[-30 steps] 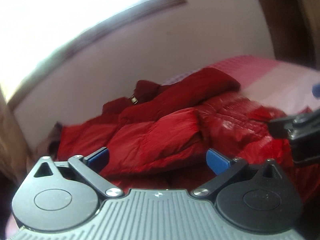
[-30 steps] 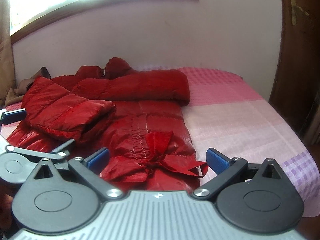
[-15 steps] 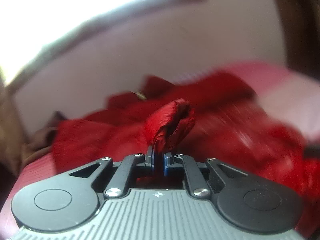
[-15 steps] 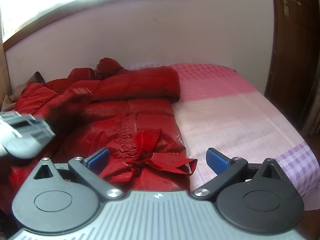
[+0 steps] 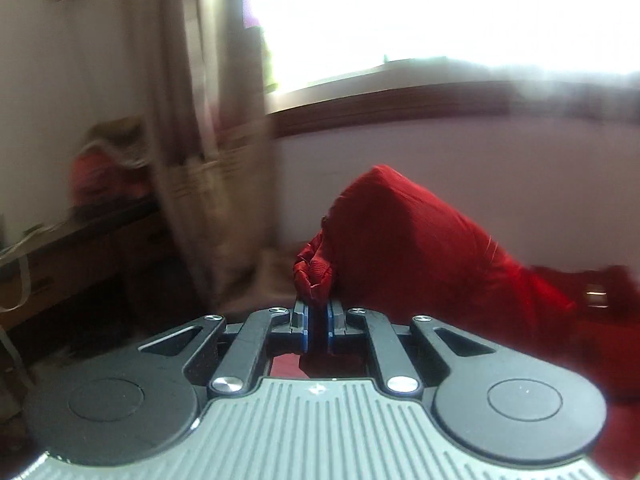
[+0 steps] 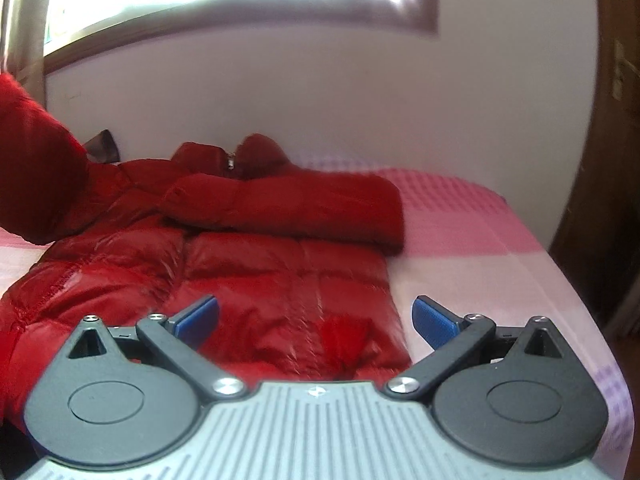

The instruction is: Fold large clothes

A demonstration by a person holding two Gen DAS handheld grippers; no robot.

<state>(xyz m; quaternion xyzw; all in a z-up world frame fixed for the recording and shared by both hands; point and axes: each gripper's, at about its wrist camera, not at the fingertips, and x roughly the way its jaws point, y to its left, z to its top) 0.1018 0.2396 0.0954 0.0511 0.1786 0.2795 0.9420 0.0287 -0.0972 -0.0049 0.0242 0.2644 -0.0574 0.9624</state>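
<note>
A shiny red puffer jacket lies spread on the pink bed, one sleeve folded across its chest. My left gripper is shut on the cuff of the other sleeve and holds it lifted off the bed; that raised sleeve shows at the left edge of the right wrist view. My right gripper hovers open over the jacket's lower hem, nothing between its blue pads.
A bright window with a brown sill runs above the bed. A beige curtain hangs left of it, beside a dark low table with clutter. A brown door stands at the right.
The left gripper shut on the sleeve cuff, then swung left and up with it, unfolding the sleeve off the jacket's front. The right gripper edged closer over the hem, staying open.
</note>
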